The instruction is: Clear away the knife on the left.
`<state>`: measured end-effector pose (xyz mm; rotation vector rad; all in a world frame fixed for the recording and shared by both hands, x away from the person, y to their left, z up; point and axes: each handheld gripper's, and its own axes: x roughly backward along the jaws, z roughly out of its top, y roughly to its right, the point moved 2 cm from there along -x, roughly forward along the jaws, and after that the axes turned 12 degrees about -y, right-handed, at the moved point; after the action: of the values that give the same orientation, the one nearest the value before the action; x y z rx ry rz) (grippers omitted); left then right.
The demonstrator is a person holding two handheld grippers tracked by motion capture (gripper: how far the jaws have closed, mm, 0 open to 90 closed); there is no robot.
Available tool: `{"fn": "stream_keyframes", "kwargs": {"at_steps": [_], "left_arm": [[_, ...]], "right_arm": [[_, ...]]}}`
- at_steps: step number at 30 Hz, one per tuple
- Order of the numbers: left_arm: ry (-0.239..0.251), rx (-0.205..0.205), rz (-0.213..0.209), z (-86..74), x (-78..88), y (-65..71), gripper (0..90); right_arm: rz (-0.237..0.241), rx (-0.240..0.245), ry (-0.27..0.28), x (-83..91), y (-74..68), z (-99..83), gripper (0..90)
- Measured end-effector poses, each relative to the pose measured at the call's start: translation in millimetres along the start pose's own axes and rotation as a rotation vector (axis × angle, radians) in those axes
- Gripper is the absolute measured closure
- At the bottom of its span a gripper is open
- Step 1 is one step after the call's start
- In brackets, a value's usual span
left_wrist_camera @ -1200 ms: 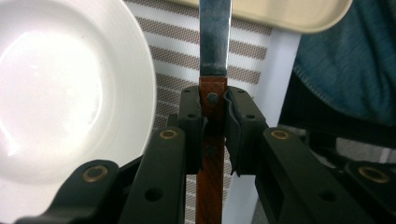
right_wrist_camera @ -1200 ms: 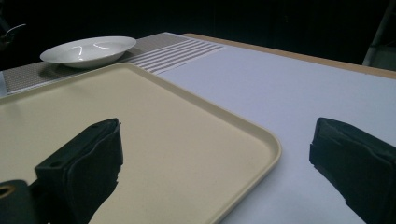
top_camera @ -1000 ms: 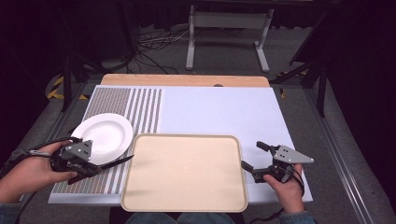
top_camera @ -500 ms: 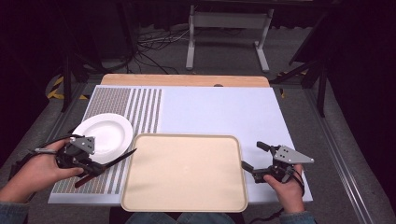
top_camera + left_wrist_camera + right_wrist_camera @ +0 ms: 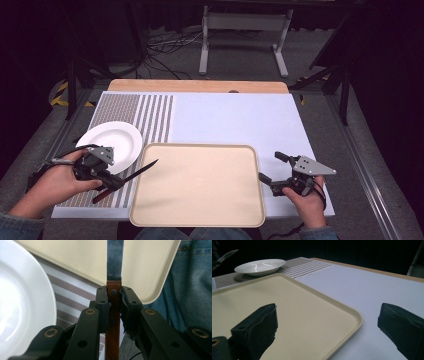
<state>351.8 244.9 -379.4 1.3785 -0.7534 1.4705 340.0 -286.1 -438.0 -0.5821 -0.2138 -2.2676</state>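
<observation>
Left gripper (image 5: 107, 177), near the front left corner of the tabletop (image 5: 235, 115), with its fingers (image 5: 103, 302) closed on the brown wooden handle of a knife (image 5: 127, 176). The knife lies between the white plate (image 5: 110, 145) and the beige tray (image 5: 197, 185); its dark blade points toward the tray, the tip over the tray's left rim. In the left gripper view the blade runs straight up from the fingers, across the tray's corner, with the plate at the left and striped matting between them. The plate rests on the striped mat (image 5: 150, 112) by the left edge of the tabletop, just beside the tray's back left corner. The tray sits at the middle of the front edge. Right gripper (image 5: 274, 167), near the front right corner just beside the tray's right rim; its fingers (image 5: 257, 327) stand wide apart and hold nothing, one over the tray, the other over the pale tabletop cover.
</observation>
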Motion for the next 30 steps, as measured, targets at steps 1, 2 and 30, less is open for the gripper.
{"fn": "stream_keyframes", "kwargs": {"at_steps": [1,2,30], "left_arm": [[0.002,0.004,0.006,3.3,-0.3,1.9,78.0],[0.002,0.004,0.006,3.3,-0.3,1.9,78.0],[-0.012,0.019,-0.044,63.4,-37.3,21.7,78.0]], "right_arm": [[0.000,0.000,0.000,0.1,0.0,0.0,3.3],[0.000,0.000,0.000,0.1,0.0,0.0,3.3],[0.006,-0.002,0.006,2.2,1.7,-0.5,3.3]]}}
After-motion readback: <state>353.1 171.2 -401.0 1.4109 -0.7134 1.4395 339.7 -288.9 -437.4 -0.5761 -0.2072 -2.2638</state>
